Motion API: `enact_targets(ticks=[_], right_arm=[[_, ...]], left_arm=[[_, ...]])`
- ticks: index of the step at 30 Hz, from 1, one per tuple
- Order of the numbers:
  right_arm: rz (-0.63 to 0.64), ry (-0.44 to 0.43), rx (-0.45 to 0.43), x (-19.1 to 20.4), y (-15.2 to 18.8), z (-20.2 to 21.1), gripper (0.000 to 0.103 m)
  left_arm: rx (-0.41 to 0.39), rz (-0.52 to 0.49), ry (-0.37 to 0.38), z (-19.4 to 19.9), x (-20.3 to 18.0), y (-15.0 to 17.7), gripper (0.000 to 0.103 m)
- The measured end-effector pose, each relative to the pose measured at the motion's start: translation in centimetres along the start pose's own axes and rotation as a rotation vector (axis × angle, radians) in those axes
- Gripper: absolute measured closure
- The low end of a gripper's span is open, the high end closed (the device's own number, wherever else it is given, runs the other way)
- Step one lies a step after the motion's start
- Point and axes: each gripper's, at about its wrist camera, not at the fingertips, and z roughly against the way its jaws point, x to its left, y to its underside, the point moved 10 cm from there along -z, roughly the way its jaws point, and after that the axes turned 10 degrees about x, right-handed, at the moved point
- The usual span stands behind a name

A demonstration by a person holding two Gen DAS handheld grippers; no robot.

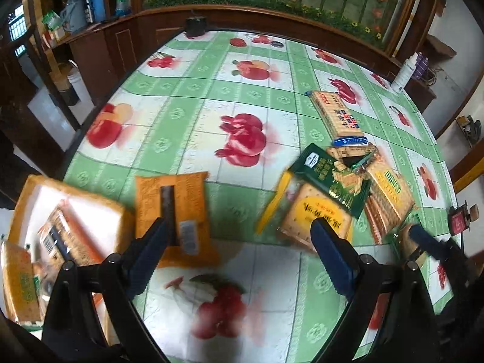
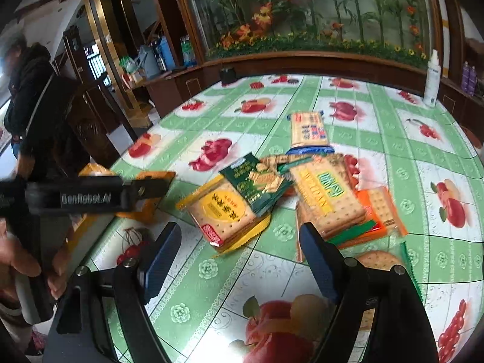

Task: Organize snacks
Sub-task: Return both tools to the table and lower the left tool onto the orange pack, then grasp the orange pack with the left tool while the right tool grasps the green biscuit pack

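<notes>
Blue ribbed pads stand wide apart on the left gripper (image 1: 239,233), empty above the flat orange snack packet (image 1: 174,208); the right gripper (image 2: 239,239) is open too, holding nothing. Beyond it, the loose heap of cracker packets (image 2: 302,193) still lies on the fruit-print vinyl tablecloth (image 2: 423,157). The orange-rimmed tray (image 1: 33,187) holds few packs, so most sorting probably remains.

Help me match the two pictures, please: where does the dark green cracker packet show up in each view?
Left wrist view: the dark green cracker packet lies right of centre, atop the pile, overlapping the yellow-label cracker pack.
Right wrist view: the same packet sits at centre, again overlapping that yellow-label pack.
Shared landmark: the white spray bottle at the table's far right edge.
</notes>
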Motion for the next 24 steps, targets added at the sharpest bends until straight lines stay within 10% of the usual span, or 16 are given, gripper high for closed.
enact_targets(ticks=[24], right_arm=[[0.274,0.019,0.157,-0.3,-5.9,-8.7,0.028]], left_arm=[[0.095,0.151,0.07,-1.6,4.9,-3.1,0.009]])
